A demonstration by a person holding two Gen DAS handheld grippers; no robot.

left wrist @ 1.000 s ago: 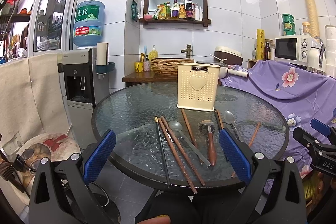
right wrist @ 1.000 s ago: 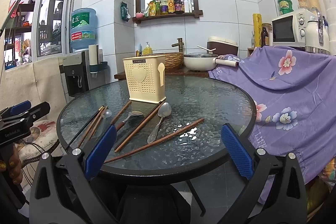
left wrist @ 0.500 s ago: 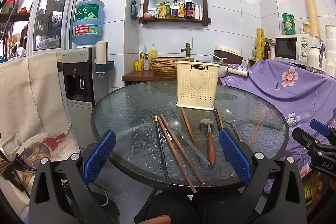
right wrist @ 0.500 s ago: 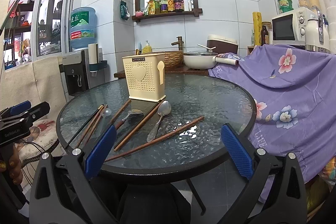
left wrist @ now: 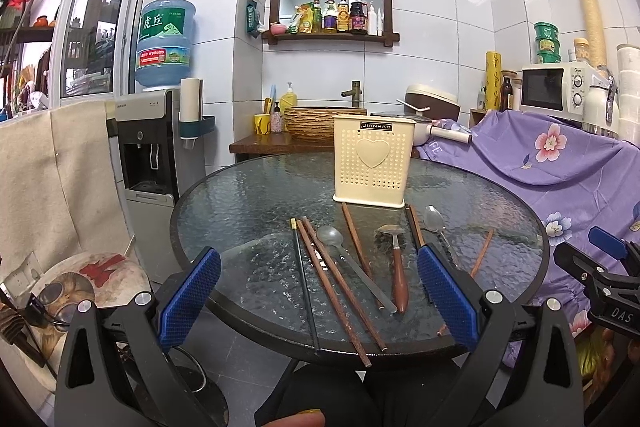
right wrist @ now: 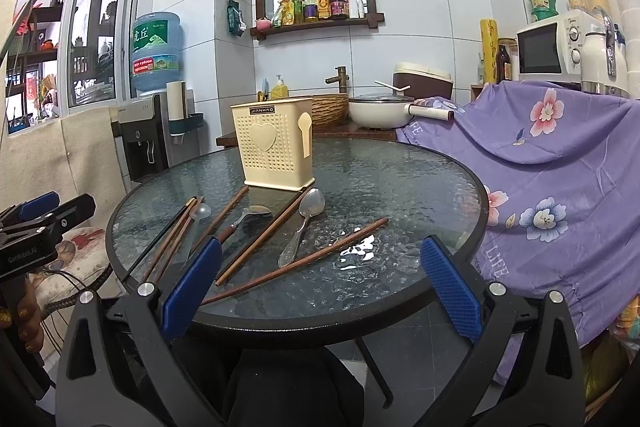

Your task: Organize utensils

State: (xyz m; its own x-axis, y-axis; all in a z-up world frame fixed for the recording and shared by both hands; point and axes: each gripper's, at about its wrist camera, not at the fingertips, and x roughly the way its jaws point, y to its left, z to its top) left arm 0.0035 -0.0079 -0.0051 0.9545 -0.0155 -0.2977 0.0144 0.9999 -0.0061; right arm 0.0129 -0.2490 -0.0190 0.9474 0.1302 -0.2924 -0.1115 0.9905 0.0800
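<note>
Both grippers gape wide and hold nothing: the left gripper (left wrist: 318,293) and right gripper (right wrist: 320,283) hover short of the worktop (right wrist: 400,187). Chopsticks (left wrist: 334,279) and spoons (right wrist: 302,227) lie ahead, apparently untouched, before the cream holder (left wrist: 374,161).

desk (left wrist: 240,203): round, textured glass, dark rim | cream holder (left wrist: 374,163): upright at the far middle (perforated, heart on its face) | chopsticks (left wrist: 336,283): brown pair and a black one, loose before it | spoons: grey spoon (left wrist: 352,267), wooden-handled spoon (left wrist: 396,267), steel spoon (right wrist: 304,223) | lone chopstick (right wrist: 296,261): slanted, at the right
</note>
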